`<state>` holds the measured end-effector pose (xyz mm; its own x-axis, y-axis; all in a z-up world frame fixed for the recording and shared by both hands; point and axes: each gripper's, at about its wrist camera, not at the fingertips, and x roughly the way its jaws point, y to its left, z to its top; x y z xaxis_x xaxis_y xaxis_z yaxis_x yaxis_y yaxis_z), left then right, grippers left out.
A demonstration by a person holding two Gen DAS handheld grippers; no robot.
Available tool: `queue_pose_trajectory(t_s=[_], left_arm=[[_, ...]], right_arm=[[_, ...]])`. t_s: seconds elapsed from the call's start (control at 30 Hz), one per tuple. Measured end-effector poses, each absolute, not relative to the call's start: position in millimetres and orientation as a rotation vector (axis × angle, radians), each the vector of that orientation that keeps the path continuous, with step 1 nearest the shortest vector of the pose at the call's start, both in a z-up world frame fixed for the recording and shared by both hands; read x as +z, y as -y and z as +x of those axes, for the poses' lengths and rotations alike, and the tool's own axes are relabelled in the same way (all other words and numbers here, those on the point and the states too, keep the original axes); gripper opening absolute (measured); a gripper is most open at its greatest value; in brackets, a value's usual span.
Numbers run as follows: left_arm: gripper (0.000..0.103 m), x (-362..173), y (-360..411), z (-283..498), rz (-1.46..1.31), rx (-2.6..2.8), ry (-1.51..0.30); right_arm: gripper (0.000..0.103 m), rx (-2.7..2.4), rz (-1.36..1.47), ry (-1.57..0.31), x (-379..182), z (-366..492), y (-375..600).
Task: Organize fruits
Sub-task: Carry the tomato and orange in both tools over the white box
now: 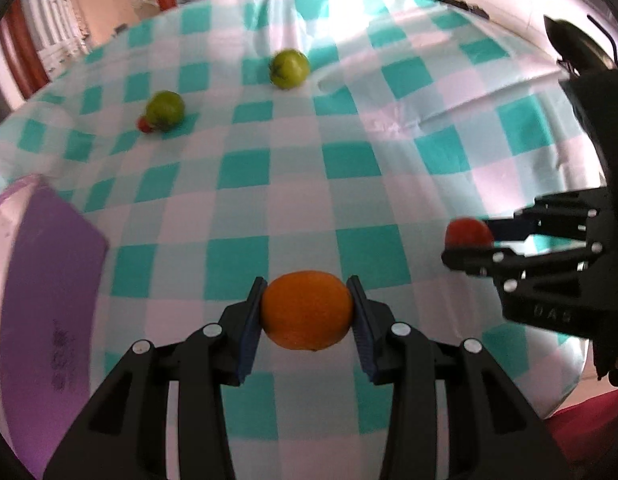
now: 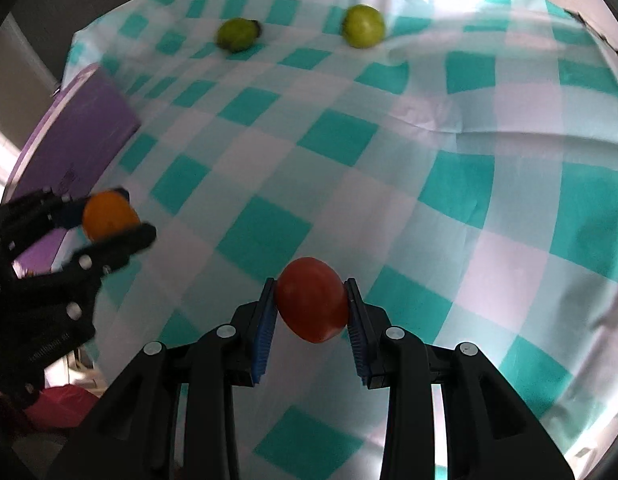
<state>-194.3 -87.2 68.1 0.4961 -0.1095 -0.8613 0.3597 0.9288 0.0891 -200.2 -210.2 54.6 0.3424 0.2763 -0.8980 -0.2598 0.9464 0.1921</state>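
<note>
The left claw [image 1: 307, 312] is being kept closed on an orange fruit [image 1: 307, 310], which is being pinched at its two sides by the blue pads and carried above the checked table [image 1: 349, 152], not resting on it. In this left wrist view the purple box [image 1: 49, 300] is being seen at the left edge; it is probably the place where the fruits are being collected, which would explain why the fruit is being held up clear of the cloth. Two green fruits [image 1: 289, 68] are being left further away on the table, the left one touching a small red thing [image 1: 144, 124].

In the right wrist view, the right claw [image 2: 311, 304] is being kept closed on a red fruit [image 2: 312, 300], also lifted above the cloth. The left claw with its orange fruit is being seen at the left, near the purple box. Both claws are being pointed steeply down, so the fruits may be lowered from above. The two green fruits are not yet gathered.
</note>
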Motion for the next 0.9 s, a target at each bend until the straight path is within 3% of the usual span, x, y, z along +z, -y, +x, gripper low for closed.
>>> queue_pose_trajectory(t_s=[0.4,0.9], left_arm=[[0.041,101,97,-251,0.274,-0.249,-0.935],[0.041,117,68,-261,0.269,-0.168,-0.900]], right_arm=[[0.034,0.411,0.013,-1.123,80,-239,218],[0.034,0.485,0.038,-1.103,90,-235,192]])
